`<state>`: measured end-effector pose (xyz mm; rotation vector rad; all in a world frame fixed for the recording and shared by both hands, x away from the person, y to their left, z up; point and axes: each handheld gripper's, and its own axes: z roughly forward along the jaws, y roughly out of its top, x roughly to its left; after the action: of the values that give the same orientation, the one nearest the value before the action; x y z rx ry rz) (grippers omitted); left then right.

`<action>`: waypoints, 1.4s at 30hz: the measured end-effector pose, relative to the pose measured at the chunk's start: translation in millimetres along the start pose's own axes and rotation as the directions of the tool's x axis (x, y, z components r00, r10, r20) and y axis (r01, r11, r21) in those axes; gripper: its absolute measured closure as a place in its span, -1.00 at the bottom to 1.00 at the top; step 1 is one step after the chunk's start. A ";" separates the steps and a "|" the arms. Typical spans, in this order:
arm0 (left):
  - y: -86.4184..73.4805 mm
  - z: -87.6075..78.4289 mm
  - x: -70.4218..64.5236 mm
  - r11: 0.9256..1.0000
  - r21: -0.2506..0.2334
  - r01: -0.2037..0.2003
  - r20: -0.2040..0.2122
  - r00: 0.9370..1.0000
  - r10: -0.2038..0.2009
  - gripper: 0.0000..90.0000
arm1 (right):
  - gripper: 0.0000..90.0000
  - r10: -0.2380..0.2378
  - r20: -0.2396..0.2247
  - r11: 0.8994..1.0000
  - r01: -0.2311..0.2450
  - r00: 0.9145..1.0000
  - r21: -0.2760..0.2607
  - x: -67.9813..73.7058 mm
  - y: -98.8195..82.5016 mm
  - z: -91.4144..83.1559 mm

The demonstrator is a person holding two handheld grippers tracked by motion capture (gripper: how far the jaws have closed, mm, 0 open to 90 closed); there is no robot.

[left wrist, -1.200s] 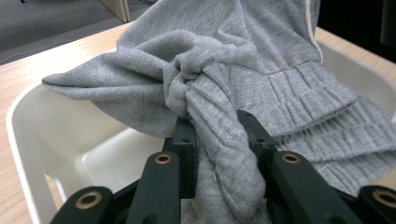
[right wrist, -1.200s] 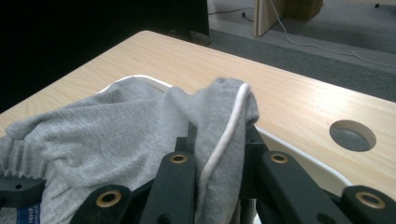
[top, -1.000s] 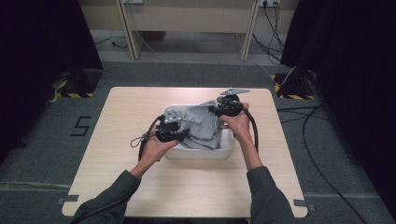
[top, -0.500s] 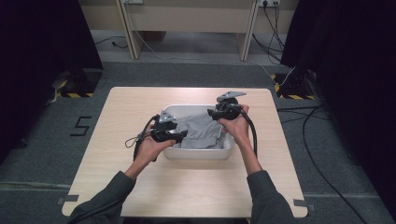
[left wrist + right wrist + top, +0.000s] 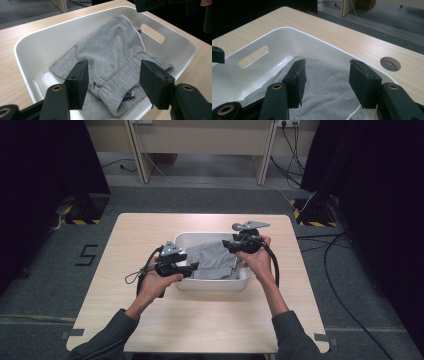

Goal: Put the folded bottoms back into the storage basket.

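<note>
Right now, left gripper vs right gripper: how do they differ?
The left gripper sits at the near-left corner of the white bin; the right gripper is over its far-right side. The left looks down on the grey garment's waistband, the right on plain fabric. Both have just been opening, jaws apart with nothing gripped.

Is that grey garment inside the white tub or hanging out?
Inside: the grey sweatpants lie folded on the floor of the white tub, nothing draped over its rim.

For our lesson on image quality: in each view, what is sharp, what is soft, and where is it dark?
High view: table evenly lit, both sides of the room black. Left gripper view: grey garment crisp, jaws slightly soft. Right gripper view: white tub rim sharp, near jaws soft, top left corner dark.
</note>
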<state>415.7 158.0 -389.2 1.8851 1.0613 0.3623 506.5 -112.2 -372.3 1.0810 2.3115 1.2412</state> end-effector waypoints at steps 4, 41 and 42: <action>-1.7 -5.6 -1.4 1.000 -0.009 0.002 0.008 1.000 -0.002 -0.12 | 0.07 -0.003 -0.018 1.000 0.003 1.000 -0.013 3.9 -1.7 -6.1; -25.8 -51.9 -1.9 0.999 -0.037 0.016 0.050 0.999 -0.014 -0.31 | -0.04 -0.033 -0.054 0.995 0.027 0.998 -0.101 28.2 -38.0 -58.5; -26.3 -53.2 -1.6 0.999 -0.036 0.018 0.049 0.999 -0.016 -0.31 | -0.05 -0.029 -0.056 0.994 0.023 0.998 -0.103 29.4 -39.1 -59.3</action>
<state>368.1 192.8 -381.8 1.8424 1.0314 0.3220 434.5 -138.4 -367.2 0.9905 2.2683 1.3824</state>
